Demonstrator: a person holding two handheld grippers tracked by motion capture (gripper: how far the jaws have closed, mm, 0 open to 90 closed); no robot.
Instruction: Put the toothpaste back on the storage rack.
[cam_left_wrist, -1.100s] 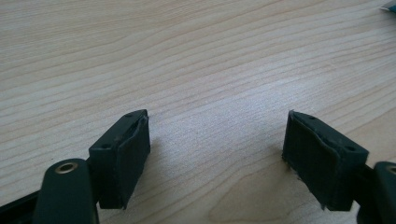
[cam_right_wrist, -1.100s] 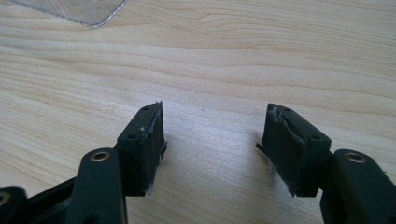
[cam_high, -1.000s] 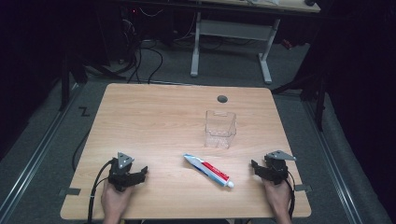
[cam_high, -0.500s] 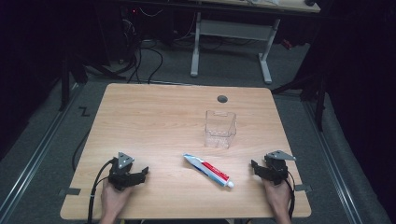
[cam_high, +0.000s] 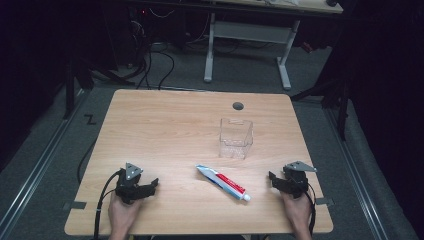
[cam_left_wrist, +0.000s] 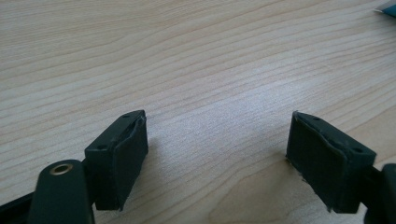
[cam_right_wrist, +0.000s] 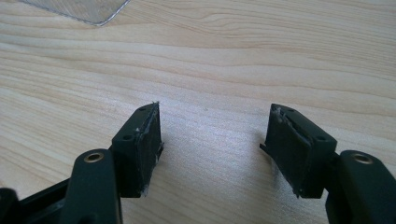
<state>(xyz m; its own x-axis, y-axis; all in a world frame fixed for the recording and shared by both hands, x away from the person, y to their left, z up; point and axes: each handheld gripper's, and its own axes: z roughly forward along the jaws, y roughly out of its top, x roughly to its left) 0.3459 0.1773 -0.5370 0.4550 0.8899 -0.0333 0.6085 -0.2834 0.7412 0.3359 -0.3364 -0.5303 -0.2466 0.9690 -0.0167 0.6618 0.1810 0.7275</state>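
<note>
Where grippers rest: one tube (cam_high: 223, 182), one box (cam_high: 236, 137).

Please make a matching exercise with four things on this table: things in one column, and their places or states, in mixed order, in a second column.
Things:
1. tube
2. clear box
3. left tool
4. hole

Places or states:
A. open, empty, near the front left corner
B. lies flat between the two tools
C. near the far edge of the table
D. stands upright behind the tube

Pairs: 1-B, 2-D, 3-A, 4-C
</note>
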